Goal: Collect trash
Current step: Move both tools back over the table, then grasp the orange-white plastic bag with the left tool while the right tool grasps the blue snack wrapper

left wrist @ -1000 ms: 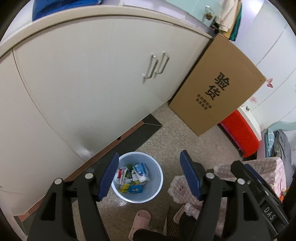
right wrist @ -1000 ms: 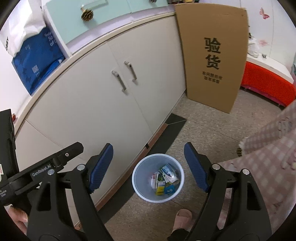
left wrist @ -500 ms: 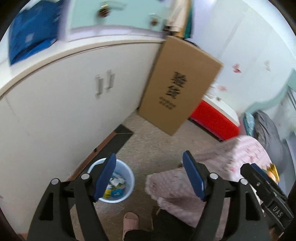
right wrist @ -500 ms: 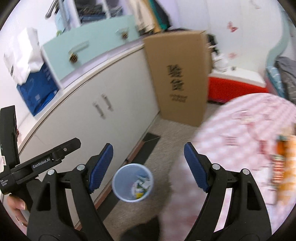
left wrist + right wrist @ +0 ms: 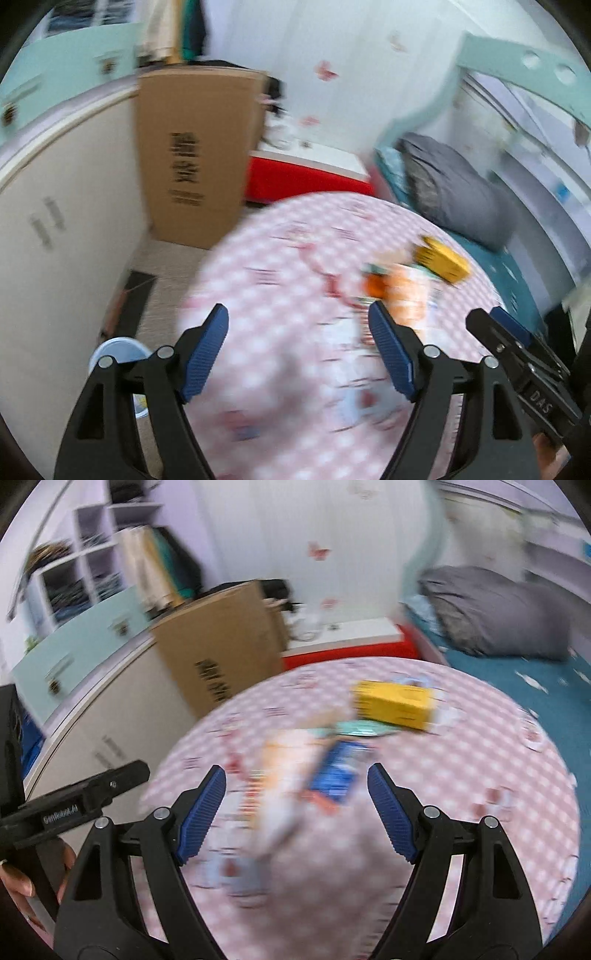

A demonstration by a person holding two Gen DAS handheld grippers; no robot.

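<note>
Blue packet lies on the table between the empty, spread right tongs.

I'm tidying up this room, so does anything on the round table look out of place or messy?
Yes. Loose packaging lies scattered on the pink checked tablecloth: a yellow box, a blue packet and an orange-and-white wrapper, lying at different angles. The frames are blurred, so finer detail is unclear. Both grippers are open and empty.
</note>
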